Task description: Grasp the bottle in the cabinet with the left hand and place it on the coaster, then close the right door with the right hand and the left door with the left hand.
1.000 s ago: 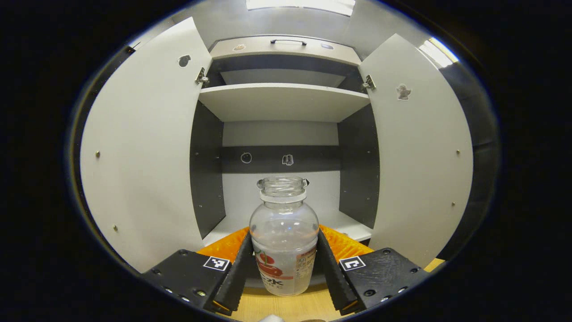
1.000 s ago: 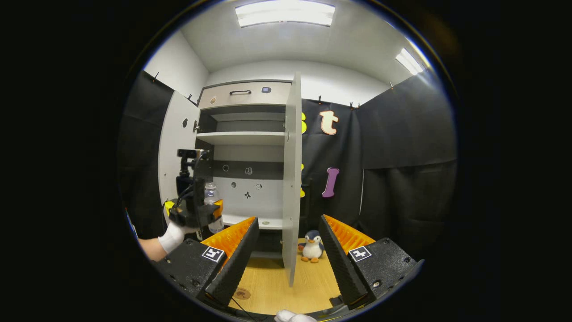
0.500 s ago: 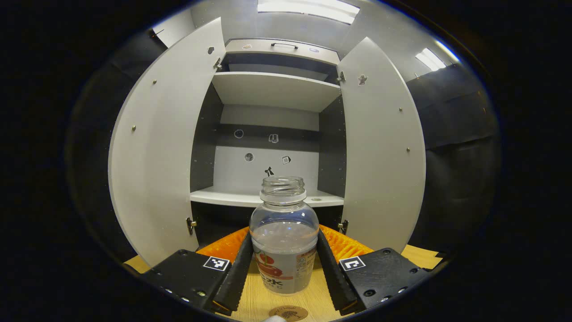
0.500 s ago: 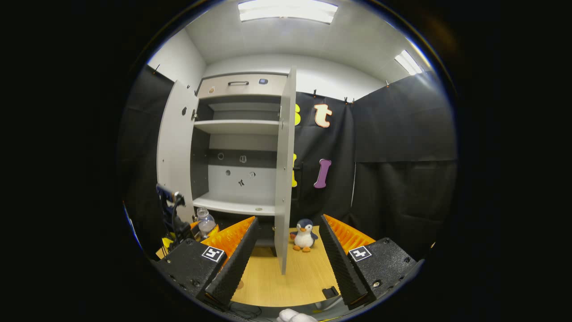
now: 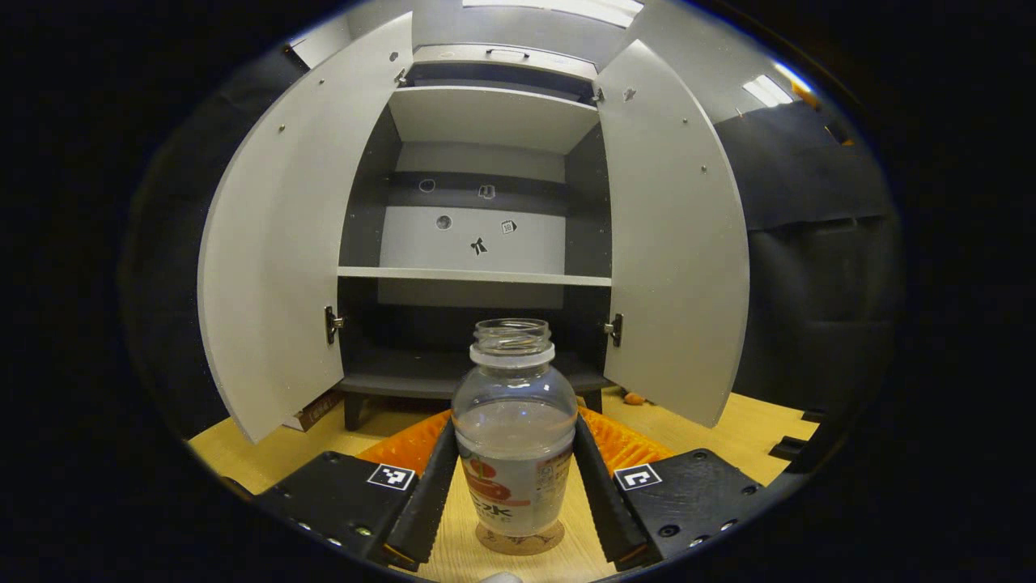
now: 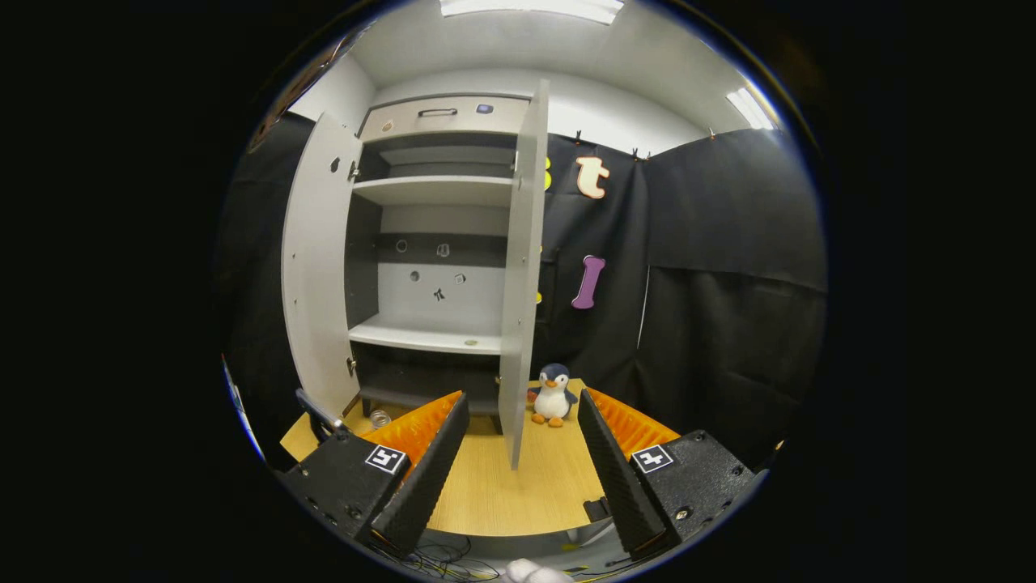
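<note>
Lowering: the left tool [image 5: 514, 478] pinches the bottle [image 5: 514, 437], both fingers pressed to its sides, over the coaster [image 5: 518, 541] on the counter [image 5: 728, 433].
Bottle: clear, uncapped, upright between the fingers; its base sits at the coaster, and whether it touches cannot be told.
Done: bottle out of the cabinet [image 5: 477, 275] and brought to the coaster, judging by how things lie.
Left: release of the bottle, then the right door [image 5: 672, 243], then the left door [image 5: 275, 243]; both stand wide open ahead of the left tool, to either side.
Right tool: the right tool [image 6: 518, 453] hangs spread and empty, fingers well apart, with the right door's [image 6: 522, 267] edge straight ahead between them.
Left gripper view: gives the grip and the coaster under the bottle, plus both door faces from inside.
Right gripper view: gives the right door edge-on, the left door [image 6: 312, 267] beyond, the cabinet's [image 6: 437, 186] shelves, a toy penguin [image 6: 553, 395] on the counter [image 6: 518, 494] ahead and just right of the door, and, low to the left past its left finger, what appears to be the bottle's mouth [image 6: 379, 418].
</note>
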A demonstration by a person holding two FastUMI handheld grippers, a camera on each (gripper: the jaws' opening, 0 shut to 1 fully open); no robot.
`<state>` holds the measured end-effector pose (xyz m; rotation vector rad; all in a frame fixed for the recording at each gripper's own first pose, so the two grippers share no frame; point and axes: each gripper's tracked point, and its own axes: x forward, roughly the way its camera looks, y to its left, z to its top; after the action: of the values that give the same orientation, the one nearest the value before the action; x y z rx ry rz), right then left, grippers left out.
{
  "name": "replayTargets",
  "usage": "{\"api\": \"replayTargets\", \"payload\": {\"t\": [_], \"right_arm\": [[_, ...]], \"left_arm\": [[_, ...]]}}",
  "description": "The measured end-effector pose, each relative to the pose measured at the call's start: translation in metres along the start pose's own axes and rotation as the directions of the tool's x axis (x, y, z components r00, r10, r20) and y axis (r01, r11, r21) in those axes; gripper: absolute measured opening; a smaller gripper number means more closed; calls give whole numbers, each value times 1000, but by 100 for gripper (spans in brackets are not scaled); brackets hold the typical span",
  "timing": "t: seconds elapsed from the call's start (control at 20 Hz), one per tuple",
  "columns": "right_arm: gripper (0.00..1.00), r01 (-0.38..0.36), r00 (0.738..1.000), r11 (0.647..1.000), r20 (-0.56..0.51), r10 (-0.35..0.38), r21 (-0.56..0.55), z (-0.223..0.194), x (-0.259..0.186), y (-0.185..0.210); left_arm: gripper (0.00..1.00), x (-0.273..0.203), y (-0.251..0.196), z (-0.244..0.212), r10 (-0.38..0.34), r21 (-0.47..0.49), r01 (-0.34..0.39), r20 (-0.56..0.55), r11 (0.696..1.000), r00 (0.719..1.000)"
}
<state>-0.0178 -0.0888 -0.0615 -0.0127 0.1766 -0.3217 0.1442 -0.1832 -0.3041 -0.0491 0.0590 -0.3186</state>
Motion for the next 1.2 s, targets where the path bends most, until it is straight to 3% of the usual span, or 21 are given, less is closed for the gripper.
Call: {"api": "replayTargets", "payload": {"t": [0.6,0.85,1.0,1.2], "right_arm": [[84,10,999,997,-31,-12,-78,-12,3,12],[84,10,1000,994,-22,-12,-106,-7,0,14],[84,10,1000,995,-10,-11,-103,-2,-2,15],[84,12,1000,997,21,-11,-78,8,-7,17]], "left_arm": [[76,16,-11,-64,-100,-15,99,-39,995,994],[78,17,-17,-63,-123,12,124,-17,992,992],[97,19,-12,-45,-113,10,113,-1,993,994],[97,23,-6,4,-112,5,112,24,994,993]]}}
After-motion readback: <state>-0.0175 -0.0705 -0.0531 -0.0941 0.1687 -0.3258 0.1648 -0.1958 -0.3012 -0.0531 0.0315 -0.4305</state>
